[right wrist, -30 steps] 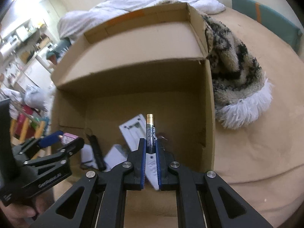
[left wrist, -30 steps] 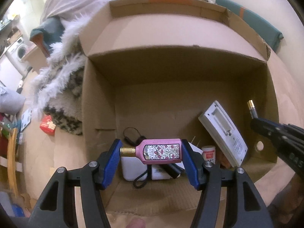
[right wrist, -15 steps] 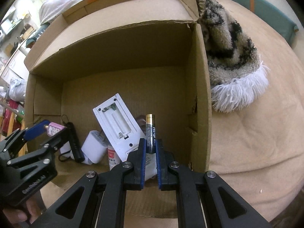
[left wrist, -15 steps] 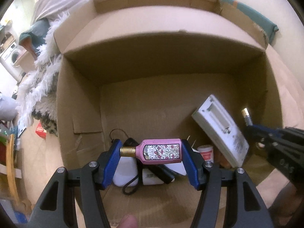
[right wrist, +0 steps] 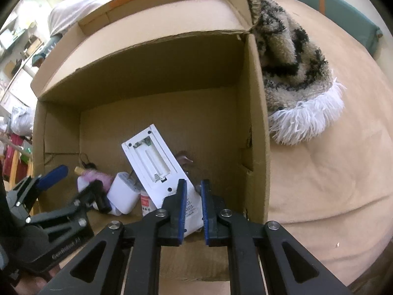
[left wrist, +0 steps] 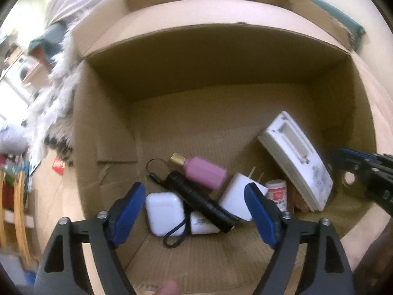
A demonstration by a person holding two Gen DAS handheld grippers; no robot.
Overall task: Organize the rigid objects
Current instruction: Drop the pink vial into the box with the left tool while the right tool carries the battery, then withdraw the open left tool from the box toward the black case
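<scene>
My left gripper [left wrist: 196, 211] hangs over the open cardboard box [left wrist: 221, 123]. Its jaws are opening wide with nothing between them. The pink bottle [left wrist: 205, 173] with a gold cap lies loose on the box floor, against a black flashlight [left wrist: 199, 199]. From the right wrist the bottle [right wrist: 94, 175] shows blurred behind the left gripper [right wrist: 73, 182]. My right gripper [right wrist: 192, 184] is at the box's right side, above a white remote [right wrist: 157, 164]. Its pads stand a narrow gap apart and hold nothing. The battery is not in view.
A white earbud case [left wrist: 164, 212], a white plug charger [left wrist: 239, 194] and a small red-labelled jar [left wrist: 277, 193] also lie in the box. A fluffy patterned blanket [right wrist: 289, 61] leans on the box's right wall. The beige bedding [right wrist: 331, 184] lies around it.
The left jaws have spread and the pink bottle has dropped from them onto the box floor. The battery has gone from between the right pads. Both views sit closer to the box.
</scene>
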